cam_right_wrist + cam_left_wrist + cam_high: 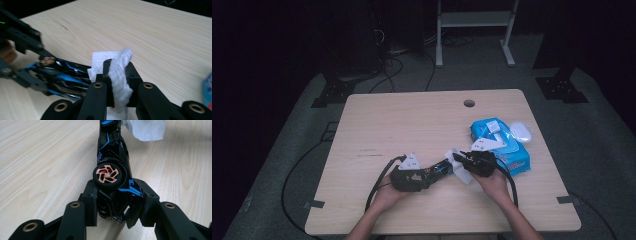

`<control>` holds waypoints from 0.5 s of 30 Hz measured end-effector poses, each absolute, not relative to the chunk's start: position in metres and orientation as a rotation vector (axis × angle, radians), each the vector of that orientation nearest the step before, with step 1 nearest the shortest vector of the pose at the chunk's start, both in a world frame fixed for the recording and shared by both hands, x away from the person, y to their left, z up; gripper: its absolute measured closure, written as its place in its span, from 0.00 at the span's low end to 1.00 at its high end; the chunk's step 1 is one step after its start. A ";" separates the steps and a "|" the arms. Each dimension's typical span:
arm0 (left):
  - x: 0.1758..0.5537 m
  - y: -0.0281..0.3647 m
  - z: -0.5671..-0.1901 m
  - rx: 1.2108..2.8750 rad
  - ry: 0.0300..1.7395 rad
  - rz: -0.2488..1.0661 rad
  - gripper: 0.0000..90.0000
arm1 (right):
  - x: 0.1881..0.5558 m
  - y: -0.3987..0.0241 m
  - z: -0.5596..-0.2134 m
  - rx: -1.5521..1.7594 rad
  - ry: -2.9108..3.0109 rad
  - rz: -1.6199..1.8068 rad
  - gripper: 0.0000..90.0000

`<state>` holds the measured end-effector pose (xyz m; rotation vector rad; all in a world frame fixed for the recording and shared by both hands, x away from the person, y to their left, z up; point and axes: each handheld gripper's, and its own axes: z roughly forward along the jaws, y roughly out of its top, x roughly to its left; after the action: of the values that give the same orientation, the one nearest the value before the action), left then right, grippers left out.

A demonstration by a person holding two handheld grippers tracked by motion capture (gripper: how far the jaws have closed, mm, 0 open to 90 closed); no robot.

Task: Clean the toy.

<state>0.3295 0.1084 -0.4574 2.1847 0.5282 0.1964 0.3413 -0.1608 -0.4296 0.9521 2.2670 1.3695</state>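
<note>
We see the black and blue toy race car [112, 170] clenched in our left gripper [117, 205] above the pale wooden table [412, 120] | our right gripper [117, 75] grasps a white wet wipe [120, 75] touching the car's nose | blue wipes pack [504, 145] just beyond.

Black claws [117, 82], brass-coloured rivets, trailing cables.

On the table [377, 130], the left tongs [439, 169] grip a black-and-blue toy car [438, 169]; the right tongs [458, 161] press a white wipe [463, 175] against it, near a blue wipes pack [512, 150]
</note>
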 end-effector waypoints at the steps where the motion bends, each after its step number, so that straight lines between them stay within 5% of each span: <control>1: 0.329 0.108 -0.457 2.187 0.526 0.197 0.65 | 0.341 -0.161 -0.430 0.952 2.267 1.370 0.91; 15: 0.330 0.109 -0.457 2.185 0.525 0.194 0.65 | 0.341 -0.161 -0.430 0.957 2.290 1.402 0.91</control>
<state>0.3304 0.1087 -0.4574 2.1850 0.5249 0.1943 0.3414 -0.1606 -0.4302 0.9575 2.2897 1.4024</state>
